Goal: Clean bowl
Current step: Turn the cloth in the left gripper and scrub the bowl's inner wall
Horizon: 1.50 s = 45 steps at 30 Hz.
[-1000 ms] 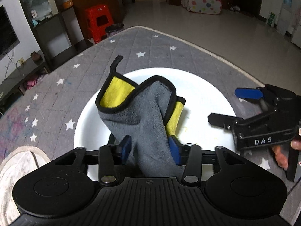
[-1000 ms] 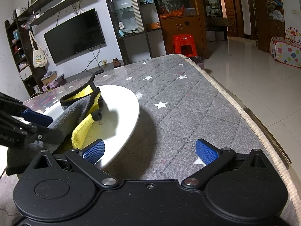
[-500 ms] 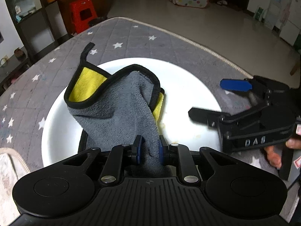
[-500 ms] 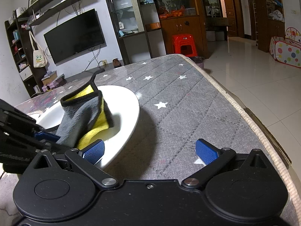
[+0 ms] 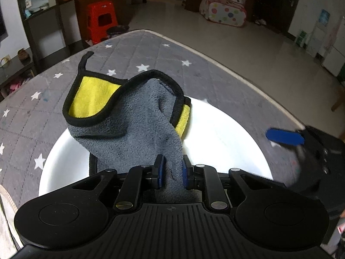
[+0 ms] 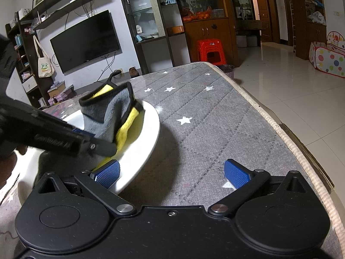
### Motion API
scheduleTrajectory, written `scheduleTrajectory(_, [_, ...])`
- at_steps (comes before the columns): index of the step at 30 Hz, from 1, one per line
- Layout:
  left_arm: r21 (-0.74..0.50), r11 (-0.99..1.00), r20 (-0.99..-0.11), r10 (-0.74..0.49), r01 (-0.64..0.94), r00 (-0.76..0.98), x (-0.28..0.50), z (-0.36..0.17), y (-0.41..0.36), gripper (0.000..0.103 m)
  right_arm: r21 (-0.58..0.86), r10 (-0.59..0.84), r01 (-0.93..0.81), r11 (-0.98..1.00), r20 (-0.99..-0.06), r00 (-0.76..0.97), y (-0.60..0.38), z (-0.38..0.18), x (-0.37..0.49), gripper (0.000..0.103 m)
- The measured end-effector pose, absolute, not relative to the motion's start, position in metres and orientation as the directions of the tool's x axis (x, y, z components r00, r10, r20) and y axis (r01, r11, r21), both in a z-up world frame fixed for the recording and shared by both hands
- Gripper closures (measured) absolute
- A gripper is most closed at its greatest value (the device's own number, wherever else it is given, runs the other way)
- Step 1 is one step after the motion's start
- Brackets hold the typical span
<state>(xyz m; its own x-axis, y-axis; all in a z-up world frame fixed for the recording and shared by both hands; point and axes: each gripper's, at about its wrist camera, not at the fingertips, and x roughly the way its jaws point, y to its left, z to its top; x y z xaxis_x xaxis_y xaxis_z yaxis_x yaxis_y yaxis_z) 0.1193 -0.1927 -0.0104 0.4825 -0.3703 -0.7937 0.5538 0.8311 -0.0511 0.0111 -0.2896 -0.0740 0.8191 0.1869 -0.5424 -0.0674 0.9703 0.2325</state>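
Observation:
A wide white bowl [image 5: 226, 133] rests on the grey star-patterned table cover [image 5: 151, 49]. My left gripper [image 5: 171, 170] is shut on a grey and yellow cloth [image 5: 133, 120], which stands up bunched over the bowl's middle. From the right wrist view the same cloth [image 6: 107, 110] rises out of the bowl [image 6: 151, 133] with the left gripper's black arm across it. My right gripper [image 6: 172, 172] is open, one blue pad beside the bowl's near rim and the other over the table cover. It also shows blurred as the right gripper [image 5: 286, 137] in the left wrist view.
The table's piped edge [image 6: 280, 129] runs along the right, with tiled floor beyond. A red stool [image 6: 211, 50], cabinets and a television [image 6: 86, 40] stand behind. A pale fabric item [image 5: 6, 215] lies at the near left corner.
My left gripper's jaws closed on the cloth and moved across the bowl toward the right gripper, dragging the cloth along. The right gripper kept still and open.

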Motion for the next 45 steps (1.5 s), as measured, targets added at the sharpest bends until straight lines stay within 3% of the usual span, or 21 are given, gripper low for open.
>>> scheduleTrajectory(10, [-0.014,0.889,-0.791,-0.29,0.458,0.539,0.134,-0.01,-0.173,0.085,0.234,0.188,-0.067,0.97,-0.542,0.819,-0.29,-0.073,0.011,0.0])
scheduleTrajectory(26, [0.073,0.883,-0.814,-0.216,0.464,0.539,0.095,-0.008,-0.152,0.084,0.232,0.187,-0.067,0.97,-0.542,0.819,-0.289,-0.073,0.013,0.0])
scheduleTrajectory(33, [0.072,0.843,-0.827,-0.248,0.533,0.504,0.068,-0.01,-0.155,0.084,0.232,0.187,-0.067,0.97,-0.542,0.819,-0.289,-0.073,0.013,0.0])
scheduleTrajectory(45, [-0.041,0.774,-0.817,-0.391,0.632,0.425,0.059,-0.011,-0.17,0.082,0.234,0.188,-0.067,0.97,-0.541,0.82,-0.288,-0.073,0.013,0.0])
